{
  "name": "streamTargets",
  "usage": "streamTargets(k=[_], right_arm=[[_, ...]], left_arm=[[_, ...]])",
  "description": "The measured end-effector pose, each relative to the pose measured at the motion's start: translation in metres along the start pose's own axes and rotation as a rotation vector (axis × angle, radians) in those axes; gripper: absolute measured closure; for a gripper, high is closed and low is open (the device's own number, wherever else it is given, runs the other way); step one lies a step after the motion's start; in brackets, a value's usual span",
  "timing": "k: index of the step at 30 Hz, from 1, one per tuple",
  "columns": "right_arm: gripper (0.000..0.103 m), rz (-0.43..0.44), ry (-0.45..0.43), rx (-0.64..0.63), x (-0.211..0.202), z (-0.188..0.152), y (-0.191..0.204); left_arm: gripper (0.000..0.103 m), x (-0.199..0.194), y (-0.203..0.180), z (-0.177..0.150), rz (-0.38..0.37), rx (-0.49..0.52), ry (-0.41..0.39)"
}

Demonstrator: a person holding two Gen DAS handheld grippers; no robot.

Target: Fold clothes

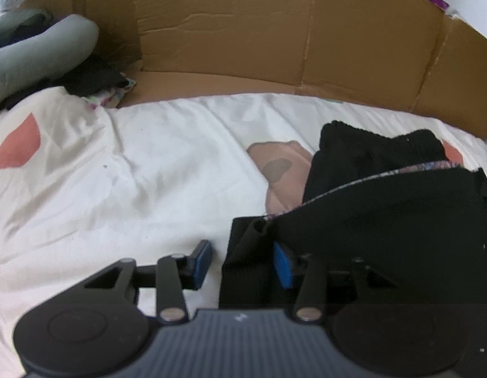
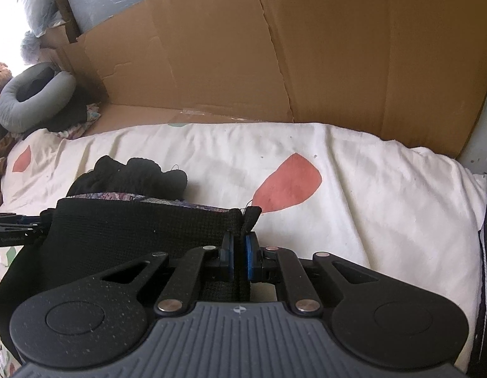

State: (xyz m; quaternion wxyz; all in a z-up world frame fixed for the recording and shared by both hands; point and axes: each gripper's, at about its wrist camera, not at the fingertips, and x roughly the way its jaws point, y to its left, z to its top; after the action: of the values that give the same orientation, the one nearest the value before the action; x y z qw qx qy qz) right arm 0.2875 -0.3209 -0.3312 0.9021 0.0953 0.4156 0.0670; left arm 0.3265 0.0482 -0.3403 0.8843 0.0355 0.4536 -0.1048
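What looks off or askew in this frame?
The grips are uneven: the right gripper pinches the black garment at its corner, but the left gripper's jaws stand wide open, cloth draped over one finger only.

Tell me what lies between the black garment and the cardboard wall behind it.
Only bare white sheet with a red petal print separates the black garment from the cardboard wall; the right wrist view shows it best.

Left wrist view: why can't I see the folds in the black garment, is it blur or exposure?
Left wrist: mostly exposure; the black garment reads as a flat dark mass, slightly soft, and fisheye bends the cardboard. Right wrist: sharper, knit weave visible near the right gripper; window glare top left.
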Motion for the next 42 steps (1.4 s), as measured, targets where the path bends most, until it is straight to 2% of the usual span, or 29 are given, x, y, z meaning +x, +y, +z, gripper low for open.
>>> streamTargets(k=[1,6,9,14,21,26,42], right_arm=[[0.098,0.001,0.000,0.002,0.000,-0.001,0.000],[0.098,0.005,0.002,0.006,0.002,-0.004,0.000],[0.098,0.004,-0.004,0.006,0.000,-0.004,0.001],[0.098,0.009,-0.029,-0.016,-0.014,0.002,0.001],[0.098,0.013,-0.078,0.006,-0.036,0.004,-0.002],[0.098,0.001,-0.098,0.032,-0.045,0.006,-0.005],[0.098,-0.037,-0.080,0.098,-0.035,0.012,-0.023]], left_arm=[[0.073,0.000,-0.001,0.000,-0.007,0.005,0.000],[0.088,-0.003,-0.008,0.000,-0.014,0.047,-0.008],[0.092,-0.012,-0.010,0.000,0.015,0.063,-0.040],[0.093,-0.029,-0.013,0.002,0.065,0.088,-0.096],[0.093,-0.053,-0.019,0.020,0.086,0.121,-0.143],[0.093,-0.051,-0.026,0.034,0.087,0.150,-0.171],[0.093,0.002,-0.029,0.069,0.025,0.192,-0.088]])
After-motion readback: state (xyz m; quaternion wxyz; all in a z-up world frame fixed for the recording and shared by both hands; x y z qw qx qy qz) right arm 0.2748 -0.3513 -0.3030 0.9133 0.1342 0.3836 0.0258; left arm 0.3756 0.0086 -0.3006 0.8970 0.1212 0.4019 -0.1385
